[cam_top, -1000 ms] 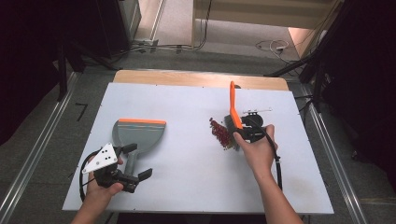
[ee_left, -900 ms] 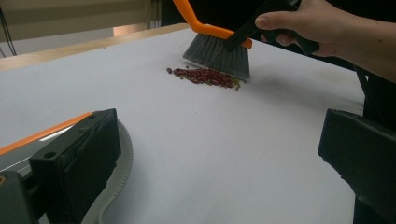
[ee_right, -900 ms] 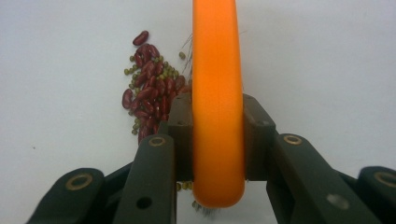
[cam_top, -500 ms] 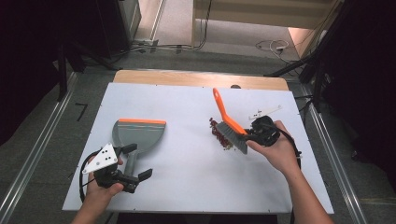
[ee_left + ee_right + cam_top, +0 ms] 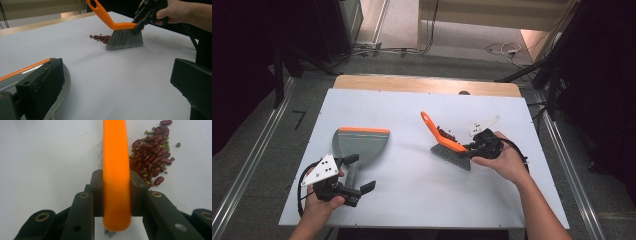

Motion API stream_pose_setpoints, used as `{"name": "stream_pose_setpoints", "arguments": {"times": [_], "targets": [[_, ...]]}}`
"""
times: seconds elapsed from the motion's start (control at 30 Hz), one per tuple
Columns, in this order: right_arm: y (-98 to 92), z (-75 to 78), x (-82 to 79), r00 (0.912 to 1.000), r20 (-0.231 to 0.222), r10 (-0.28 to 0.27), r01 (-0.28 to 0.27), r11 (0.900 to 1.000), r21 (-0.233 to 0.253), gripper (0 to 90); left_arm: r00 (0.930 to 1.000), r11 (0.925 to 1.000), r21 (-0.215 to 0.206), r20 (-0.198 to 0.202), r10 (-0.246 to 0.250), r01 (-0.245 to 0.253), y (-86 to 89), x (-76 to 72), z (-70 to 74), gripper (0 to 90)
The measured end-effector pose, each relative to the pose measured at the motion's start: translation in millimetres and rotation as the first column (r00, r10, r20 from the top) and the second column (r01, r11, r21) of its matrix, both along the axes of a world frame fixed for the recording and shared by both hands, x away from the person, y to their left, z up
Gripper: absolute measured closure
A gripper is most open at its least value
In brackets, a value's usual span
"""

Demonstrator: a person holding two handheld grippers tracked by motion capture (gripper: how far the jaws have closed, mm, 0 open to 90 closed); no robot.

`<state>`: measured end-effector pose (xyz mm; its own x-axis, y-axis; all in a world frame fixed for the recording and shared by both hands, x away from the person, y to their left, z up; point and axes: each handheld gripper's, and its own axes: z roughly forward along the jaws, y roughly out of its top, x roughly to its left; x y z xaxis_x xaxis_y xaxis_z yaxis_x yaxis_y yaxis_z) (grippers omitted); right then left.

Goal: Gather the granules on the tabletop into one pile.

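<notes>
An orange-handled brush (image 5: pixel 446 144) rests its grey bristles on the white table, right of centre. My right gripper (image 5: pixel 475 148) is shut on its orange back. The handle (image 5: pixel 116 162) runs up between the jaws in the right gripper view. A pile of red beans (image 5: pixel 444 133) with small green ones (image 5: pixel 150 157) lies just behind the bristles. At the left a grey dustpan (image 5: pixel 361 144) with an orange lip lies flat. My left gripper (image 5: pixel 359 174) stands open at its handle, with nothing between the jaws. The left gripper view shows the brush (image 5: pixel 124 37), the beans (image 5: pixel 101 38) and the dustpan (image 5: pixel 17 76).
The white table top (image 5: pixel 422 200) has a wooden strip (image 5: pixel 422 85) along its far edge. Metal rails run along the floor on both sides. Cables lie on the floor beyond the table.
The brush has swung from upright to a low tilt, handle pointing left and away. My right gripper has moved right and toward the near edge with it. The left gripper has stayed put.
</notes>
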<state>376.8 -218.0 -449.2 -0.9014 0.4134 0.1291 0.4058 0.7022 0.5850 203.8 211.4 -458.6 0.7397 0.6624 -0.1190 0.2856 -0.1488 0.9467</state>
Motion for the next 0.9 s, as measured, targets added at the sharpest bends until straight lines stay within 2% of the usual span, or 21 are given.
{"name": "stream_pose_setpoints", "arguments": {"times": [0.17, 0.33, 0.4, 0.63, 0.77, 0.9], "targets": [[0.3, -0.1, 8.9, 0.9996, 0.019, 0.022, -0.022, 1.000, 0.001, 68.1, 1.0000, 1.0000, 0.003, 0.000, -0.001, 0.001, -0.6, 0.1, 0.1, 0.0], [3.9, 2.4, 17.5, 0.9979, 0.046, 0.045, -0.044, 0.999, -0.023, 68.1, 1.0000, 1.0000, 0.007, 0.000, 0.000, 0.000, -1.4, 0.2, 0.0, 0.0], [4.2, 2.5, 20.7, 0.9980, 0.042, 0.047, -0.046, 0.999, -0.019, 68.1, 1.0000, 1.0000, 0.007, 0.000, -0.001, 0.001, -1.4, 0.1, 0.1, 0.0], [2.6, 8.9, 16.5, 0.9984, 0.038, 0.042, -0.042, 0.999, 0.003, 68.1, 1.0000, 1.0000, 0.004, -0.002, 0.002, -0.002, 0.5, 0.4, -0.5, 0.0], [-1.2, 16.2, 10.9, 0.9992, 0.039, 0.004, -0.005, 1.000, 0.012, 68.1, 1.0000, 1.0000, 0.003, 0.000, 0.000, 0.000, -0.7, 0.2, -0.3, 0.0], [-6.9, 22.7, 5.2, 0.9977, 0.027, -0.063, 0.062, 0.997, 0.041, 68.1, 1.0000, 1.0000, 0.004, 0.001, 0.001, -0.001, -1.3, 0.1, 0.2, 0.0]]}}
